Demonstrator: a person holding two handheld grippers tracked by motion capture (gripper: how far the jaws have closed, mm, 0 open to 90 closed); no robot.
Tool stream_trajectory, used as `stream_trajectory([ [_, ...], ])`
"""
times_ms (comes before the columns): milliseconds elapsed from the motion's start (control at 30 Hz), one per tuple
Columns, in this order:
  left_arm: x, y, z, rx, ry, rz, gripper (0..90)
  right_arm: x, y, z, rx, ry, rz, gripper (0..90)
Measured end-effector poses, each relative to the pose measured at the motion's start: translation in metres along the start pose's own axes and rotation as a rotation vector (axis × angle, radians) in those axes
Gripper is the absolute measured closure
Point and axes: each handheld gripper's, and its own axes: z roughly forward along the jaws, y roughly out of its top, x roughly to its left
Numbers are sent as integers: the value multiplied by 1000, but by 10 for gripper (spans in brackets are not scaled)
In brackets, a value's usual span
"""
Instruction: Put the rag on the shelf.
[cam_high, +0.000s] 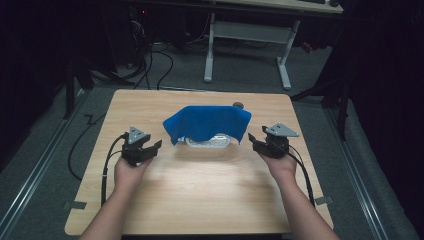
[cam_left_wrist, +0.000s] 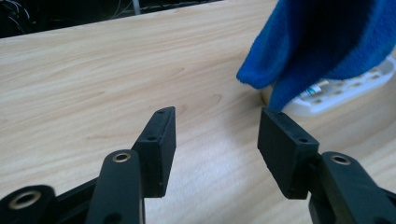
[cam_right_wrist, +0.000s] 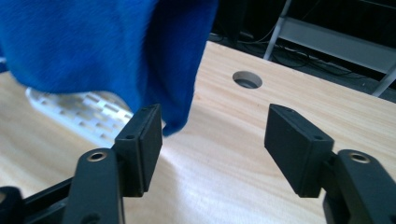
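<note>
Both claws stand spread with nothing between their jaws. Left gripper (cam_high: 151, 148) sits just left of the blue cloth (cam_high: 207, 122), apart from it; in its own view the cloth's (cam_left_wrist: 327, 42) hanging corner lies just past its right jaw. Right gripper (cam_high: 256, 141) sits just right of the cloth, near its drooping corner (cam_right_wrist: 177, 70). That cloth drapes over a white tray (cam_high: 210, 142) on the wooden table (cam_high: 200, 190).
</note>
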Motion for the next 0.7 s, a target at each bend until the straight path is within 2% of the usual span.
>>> stream_trajectory([
  [100, -2, -5, -6, 1, -6, -2, 472, 3, -4, -8, -20, 1, -23, 362],
  [133, -3, -8, -9, 4, -9, -2, 468, 6, -8, -18, -30, -7, -37, 357],
  [167, -6, -13, -16, 10, -13, 2, 466, 7, -10, -21, -29, -6, -46, 353],
  [233, -8, -16, -20, 9, -19, 1, 463, 11, -13, -30, 11, -8, -54, 321],
  [267, -14, -22, -29, 9, -31, 2, 460, 14, -17, -37, 6, -17, -59, 309],
  [300, -14, -22, -29, 9, -31, 2, 457, 14, -17, -37, 6, -17, -59, 309],
  [333, -20, -29, -38, 14, -40, 13, 455, 20, -25, -49, -29, -14, -53, 296],
  [467, -37, -45, -53, 32, -76, 17, 435, 34, -38, -68, -13, 15, -31, 264],
  [500, -37, -45, -53, 32, -76, 17, 431, 34, -38, -68, -13, 15, -31, 264],
  [600, -63, -58, -58, 50, -118, 16, 420, 56, -55, -82, -6, 40, -36, 250],
  [633, -71, -60, -57, 49, -129, 17, 418, 60, -58, -84, 1, 47, -32, 246],
  [667, -71, -60, -57, 49, -129, 17, 416, 60, -58, -84, 1, 47, -32, 246],
  [700, -81, -62, -55, 49, -140, 19, 416, 65, -62, -84, 12, 56, -35, 241],
])
